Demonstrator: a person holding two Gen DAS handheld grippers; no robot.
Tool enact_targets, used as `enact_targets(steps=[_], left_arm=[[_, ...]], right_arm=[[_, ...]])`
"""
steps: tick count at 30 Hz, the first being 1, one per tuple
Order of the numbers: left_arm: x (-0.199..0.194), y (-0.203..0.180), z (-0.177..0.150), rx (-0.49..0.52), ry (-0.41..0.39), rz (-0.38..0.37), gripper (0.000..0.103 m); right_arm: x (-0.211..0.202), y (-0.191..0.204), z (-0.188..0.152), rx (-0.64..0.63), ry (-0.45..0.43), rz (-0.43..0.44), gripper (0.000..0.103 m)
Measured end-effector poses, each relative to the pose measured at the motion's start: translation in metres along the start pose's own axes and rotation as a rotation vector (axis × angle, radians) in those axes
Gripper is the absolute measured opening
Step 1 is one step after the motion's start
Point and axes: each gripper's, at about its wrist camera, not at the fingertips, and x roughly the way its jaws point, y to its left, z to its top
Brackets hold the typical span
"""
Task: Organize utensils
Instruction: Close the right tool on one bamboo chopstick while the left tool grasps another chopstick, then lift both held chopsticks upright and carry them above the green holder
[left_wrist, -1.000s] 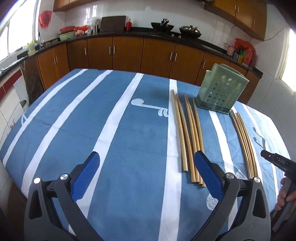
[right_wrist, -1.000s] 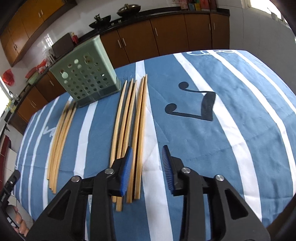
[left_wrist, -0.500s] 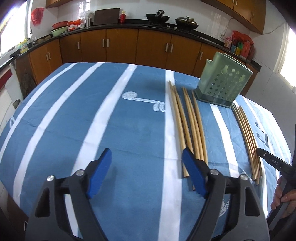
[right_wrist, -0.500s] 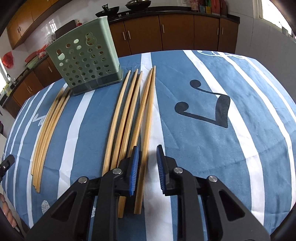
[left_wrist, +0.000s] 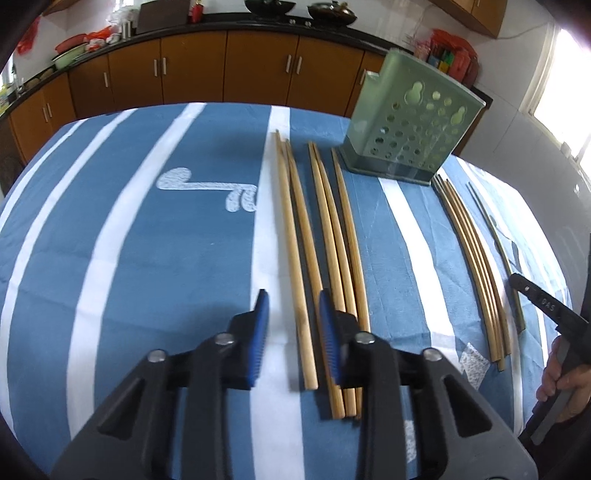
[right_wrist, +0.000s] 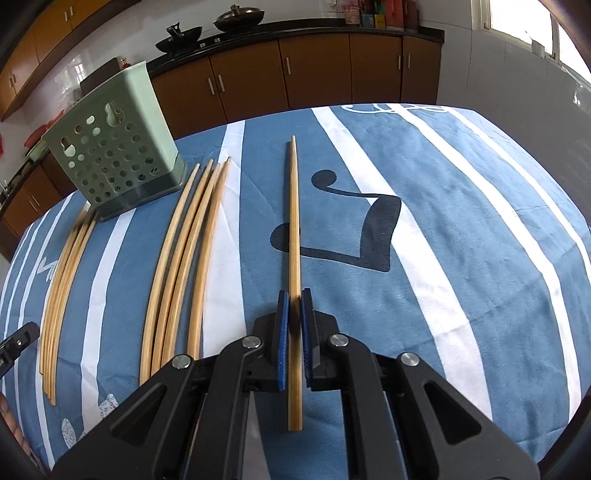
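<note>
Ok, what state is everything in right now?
Right tongs: shut on one chopstick.
Held chopstick: clamped, apart from the rest.
Left tongs: open, just been closing, nearest chopstick between them, not pinched.
Green holder: upright on the cloth.
Loose chopsticks: lying flat in two groups.

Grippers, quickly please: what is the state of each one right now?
Left gripper: open, jaws just closing around one chopstick, pads not yet pressing.
Right gripper: shut on a single chopstick.
</note>
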Motion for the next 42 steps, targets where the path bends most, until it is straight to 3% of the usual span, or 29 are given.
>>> enact_targets(steps=[8, 12, 18, 27, 42], left_arm=[[0.013, -0.005, 0.008, 0.034, 0.012, 0.063, 0.008], [0.019, 0.001, 0.016, 0.041, -0.004, 0.104, 0.008], [0.025, 0.043, 0.037, -0.026, -0.033, 0.18, 0.008], [0.022, 0.063, 0.034, -0.023, -0.081, 0.116, 0.009], [0.016, 0.061, 0.022, 0.021, -0.077, 0.139, 0.01]], right_arm=[[0.001, 0.004, 0.001, -0.029, -0.012, -0.009, 0.007], [0.003, 0.007, 0.003, -0.058, -0.02, -0.019, 0.007], [0.015, -0.005, 0.018, -0.037, -0.035, -0.044, 0.007], [0.02, -0.015, 0.025, -0.012, -0.053, -0.056, 0.008], [0.013, -0.013, 0.014, -0.029, -0.05, -0.049, 0.008]])
